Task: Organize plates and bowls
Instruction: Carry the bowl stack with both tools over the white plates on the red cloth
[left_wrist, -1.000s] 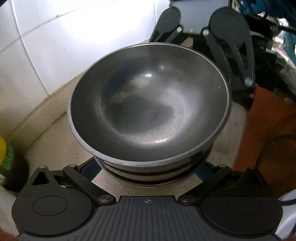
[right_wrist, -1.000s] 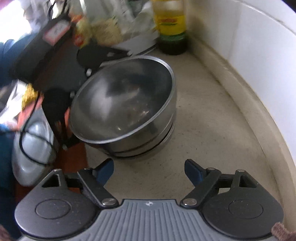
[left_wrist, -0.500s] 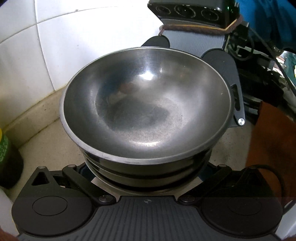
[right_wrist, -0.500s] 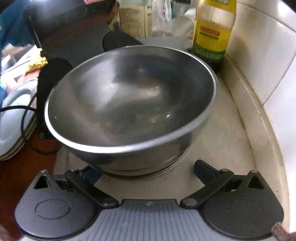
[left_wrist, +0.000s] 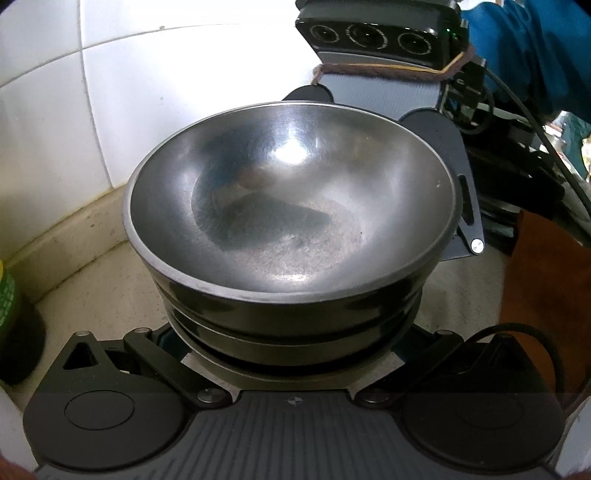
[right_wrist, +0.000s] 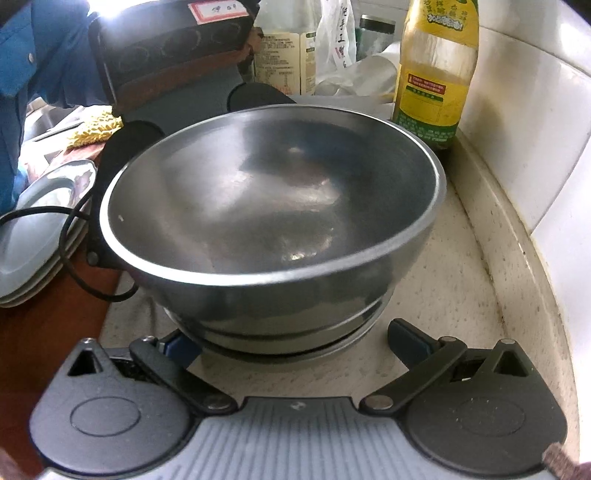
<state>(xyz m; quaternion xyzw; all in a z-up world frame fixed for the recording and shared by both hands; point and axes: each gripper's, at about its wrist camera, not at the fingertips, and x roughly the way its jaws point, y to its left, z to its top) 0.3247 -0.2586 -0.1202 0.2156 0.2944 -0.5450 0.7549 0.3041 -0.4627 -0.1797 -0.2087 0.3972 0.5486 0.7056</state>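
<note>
Right hand-held gripper (right_wrist: 293, 341): jaws spread wide, having just been opening; the foot of the bowl stack sits between the fingers, the left finger close against it, the right one standing clear. No grip on anything. Judged to be straddling the base so as to take or steady the whole stack low down.

Left hand-held gripper (left_wrist: 293, 354): faces the same stack from the opposite side; its fingers run in under the lowest rim and are mostly hidden, so whether the pads press on the metal cannot be told.

Bowl stack (right_wrist: 273, 221): steel bowls nested one inside another, at least three rims showing, upright on the pale stone table (right_wrist: 436, 295) near the tiled wall (right_wrist: 535, 122). Top bowl (left_wrist: 291, 199) holds nothing; the lower ones are hidden. Nesting appears already done here, the stack set close to the wall corner.

Oil bottle (right_wrist: 434, 74): yellow-labelled, upright behind the stack, beside the wall.

Plates (right_wrist: 33, 229): pale stack at the table's left edge, well apart, a black cable (right_wrist: 70, 236) lying across them.
</note>
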